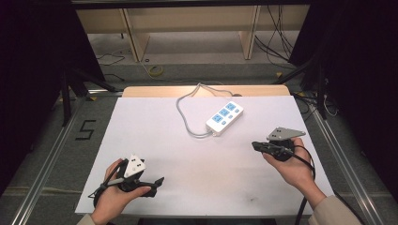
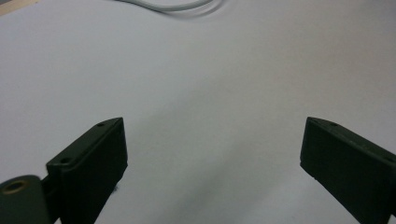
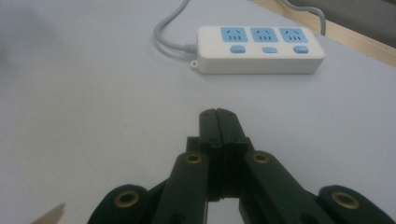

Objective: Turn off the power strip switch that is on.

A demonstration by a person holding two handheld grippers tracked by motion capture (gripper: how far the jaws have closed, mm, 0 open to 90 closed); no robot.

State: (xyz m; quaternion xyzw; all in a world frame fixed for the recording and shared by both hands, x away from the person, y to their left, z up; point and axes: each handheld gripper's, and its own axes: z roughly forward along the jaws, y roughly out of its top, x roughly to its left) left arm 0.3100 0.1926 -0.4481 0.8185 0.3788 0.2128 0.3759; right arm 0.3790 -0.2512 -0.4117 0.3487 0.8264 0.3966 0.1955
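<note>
A white power strip (image 1: 225, 118) with three blue sockets lies on the white table sheet, right of centre and toward the back, its grey cable (image 1: 184, 114) looping off to the far edge. The same power strip (image 3: 259, 49) lies ahead of my right gripper (image 3: 218, 115), whose jaws are pressed together with nothing between them. In the high view the right gripper (image 1: 256, 146) hovers at the right, a short way in front of the strip, pointing left. My left gripper (image 1: 159, 181) rests at the front left; its jaws stand wide apart over bare sheet (image 2: 212, 144).
The white sheet (image 1: 155, 140) covers a wooden table whose back edge (image 1: 150, 91) shows beyond it. Black metal frame rails (image 1: 347, 164) run along both sides. Cables lie on the floor behind the table (image 1: 155, 70).
</note>
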